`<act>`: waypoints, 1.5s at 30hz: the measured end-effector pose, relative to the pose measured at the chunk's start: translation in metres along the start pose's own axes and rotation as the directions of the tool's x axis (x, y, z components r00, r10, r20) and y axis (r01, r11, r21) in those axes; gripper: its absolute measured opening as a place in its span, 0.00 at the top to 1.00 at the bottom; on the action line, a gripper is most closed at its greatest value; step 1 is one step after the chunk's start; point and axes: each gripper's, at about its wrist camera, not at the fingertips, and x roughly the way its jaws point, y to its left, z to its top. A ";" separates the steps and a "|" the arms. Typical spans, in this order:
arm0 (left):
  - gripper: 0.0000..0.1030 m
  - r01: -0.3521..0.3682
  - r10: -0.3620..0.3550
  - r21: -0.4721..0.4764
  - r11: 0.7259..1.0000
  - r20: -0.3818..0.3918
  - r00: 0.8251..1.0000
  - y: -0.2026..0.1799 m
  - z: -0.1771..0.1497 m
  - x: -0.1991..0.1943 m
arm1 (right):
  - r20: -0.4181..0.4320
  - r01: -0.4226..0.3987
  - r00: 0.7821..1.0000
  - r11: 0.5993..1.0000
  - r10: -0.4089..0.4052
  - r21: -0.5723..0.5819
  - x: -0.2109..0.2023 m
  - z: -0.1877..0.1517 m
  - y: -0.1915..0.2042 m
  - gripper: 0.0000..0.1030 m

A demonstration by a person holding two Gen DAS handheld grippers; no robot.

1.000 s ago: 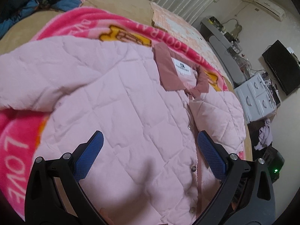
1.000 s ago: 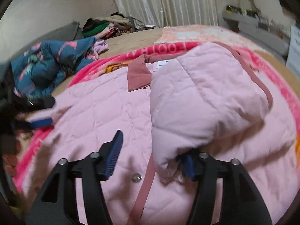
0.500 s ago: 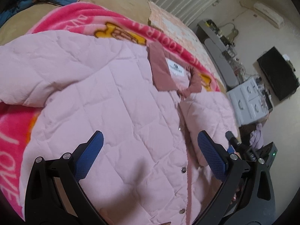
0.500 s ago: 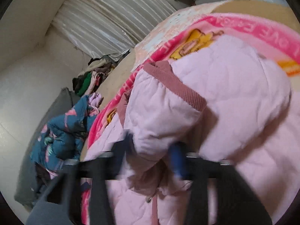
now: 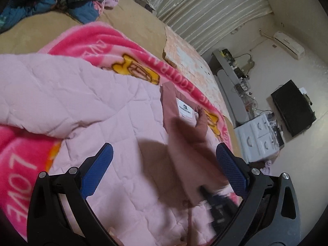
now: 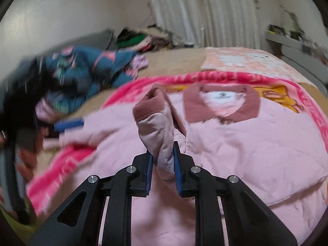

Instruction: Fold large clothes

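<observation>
The pink quilted jacket (image 6: 235,143) lies spread on a pink blanket (image 5: 86,39) over the bed (image 5: 133,22), its dusty-rose collar (image 6: 221,98) beyond the right tool's tips and slightly to their right. The right tool (image 6: 163,155) has just been closing and is now clenched on the jacket's sleeve (image 6: 157,127), the padded cloth squeezed between the blue pads with the ribbed cuff (image 6: 149,104) standing up just past the tips. The left tool (image 5: 164,164) is released, jaws wide, hovering over the jacket's body; the lifted sleeve passes blurred between its fingers without being pinched. The jacket looks soft, puffy and light, limp enough to sag wherever it is unsupported, and its smooth shell may slide through a shallow pinch. A hold near the cuff suits carrying the sleeve across the chest; for the body, the hem or shoulder seam would probably give firmer purchase than the padded middle.
</observation>
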 end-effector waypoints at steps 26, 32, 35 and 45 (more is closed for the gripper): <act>0.09 -0.045 0.038 -0.021 0.999 -0.267 0.963 0.016 -0.079 0.087 | 0.072 0.229 0.968 0.961 -0.242 0.152 -0.099 -0.048 -0.143 0.20; 0.63 -0.051 0.076 0.130 0.990 -0.194 0.978 -0.004 -0.092 0.090 | 0.084 0.309 0.938 0.922 -0.336 0.233 -0.115 -0.043 -0.193 0.20; 0.91 -0.053 0.083 0.175 0.983 -0.171 0.982 -0.012 -0.087 0.087 | 0.087 0.328 0.928 0.905 -0.363 0.271 -0.122 -0.043 -0.212 0.20; 0.94 -0.129 0.103 0.383 0.915 0.087 0.991 -0.095 -0.007 0.041 | 0.104 0.323 0.924 0.895 -0.369 0.309 -0.133 -0.042 -0.234 0.20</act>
